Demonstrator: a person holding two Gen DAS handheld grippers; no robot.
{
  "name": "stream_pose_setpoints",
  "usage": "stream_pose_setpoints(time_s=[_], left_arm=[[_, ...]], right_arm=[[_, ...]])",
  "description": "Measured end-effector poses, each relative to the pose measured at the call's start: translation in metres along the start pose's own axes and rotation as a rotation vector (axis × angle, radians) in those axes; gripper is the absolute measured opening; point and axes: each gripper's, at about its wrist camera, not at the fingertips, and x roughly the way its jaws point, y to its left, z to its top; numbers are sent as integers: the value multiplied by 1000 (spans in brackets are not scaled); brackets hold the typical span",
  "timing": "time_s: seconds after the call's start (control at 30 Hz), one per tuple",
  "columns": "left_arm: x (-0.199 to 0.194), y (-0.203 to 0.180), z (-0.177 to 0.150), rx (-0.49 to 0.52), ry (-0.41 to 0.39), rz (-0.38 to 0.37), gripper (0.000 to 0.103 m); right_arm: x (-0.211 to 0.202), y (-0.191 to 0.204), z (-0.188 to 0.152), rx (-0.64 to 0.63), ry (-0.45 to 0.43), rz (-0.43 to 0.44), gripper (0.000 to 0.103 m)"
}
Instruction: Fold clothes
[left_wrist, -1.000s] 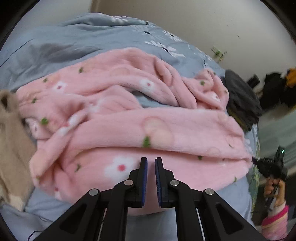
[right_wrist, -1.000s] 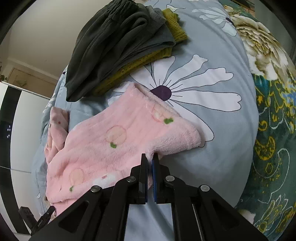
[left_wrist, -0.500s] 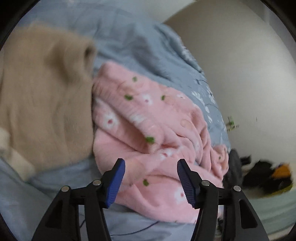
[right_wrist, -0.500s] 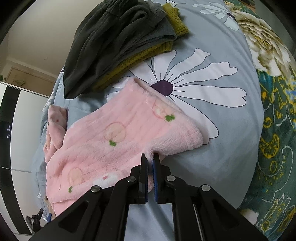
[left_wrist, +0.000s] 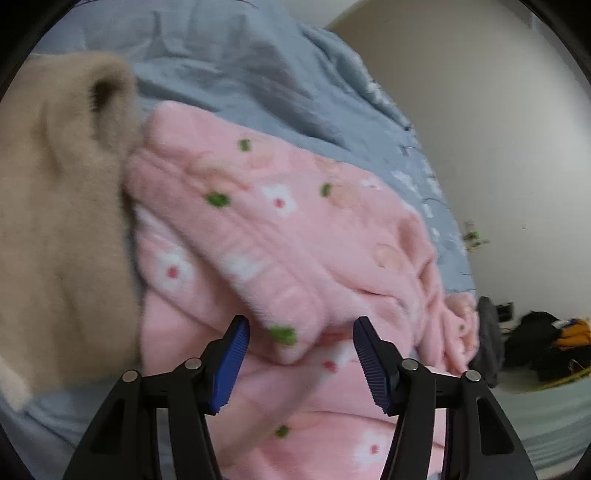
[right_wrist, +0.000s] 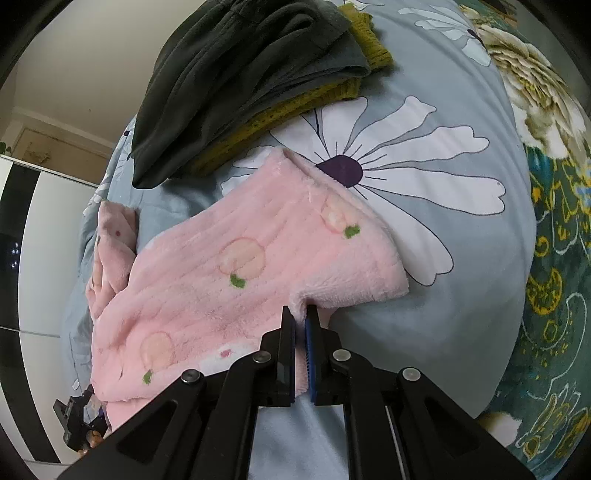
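Observation:
A fluffy pink garment (left_wrist: 295, 236) printed with white flowers and peaches lies crumpled on the blue-grey bedspread (left_wrist: 229, 70). My left gripper (left_wrist: 299, 345) hovers over its near end with jaws apart; a rounded fold of the pink fleece sits between the blue pads (left_wrist: 231, 363), which do not press it. In the right wrist view the same pink garment (right_wrist: 236, 266) is stretched flat over the flowered bedspread (right_wrist: 436, 332). My right gripper (right_wrist: 300, 319) is shut on its near edge, with a pinch of pink fleece between the pads.
A beige fluffy garment (left_wrist: 55, 243) lies left of the pink one. A folded dark grey garment (right_wrist: 236, 77) on an olive knit (right_wrist: 321, 96) sits beyond the right gripper. A green floral quilt (right_wrist: 554, 258) lines the right side. The other gripper (right_wrist: 75, 424) shows at lower left.
My left gripper went from shut to open and swung left along the pink garment, rolling, so the beige garment now fills the left side. The right gripper kept its grip and place.

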Motion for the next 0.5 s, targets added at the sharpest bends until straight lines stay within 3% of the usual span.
stream_pose_setpoints(time_s=[0.07,0.13,0.17,0.37,0.5], left_arm=[[-1,-7,1,30,-12,-11,53],[-2,-11,4,46,-19,-6,15],[-2,-13,7,52,-22,-2,9],[-31,-9,30,68,-78,7,7],[-90,-13,58,213,-187,132,7]], right_arm=[[0,0,1,2,-2,0,6],[0,0,1,6,-2,-2,6],[1,0,1,8,-2,-4,6],[-1,3,1,8,-16,-17,6],[-10,7,8,-9,-55,-35,4]])
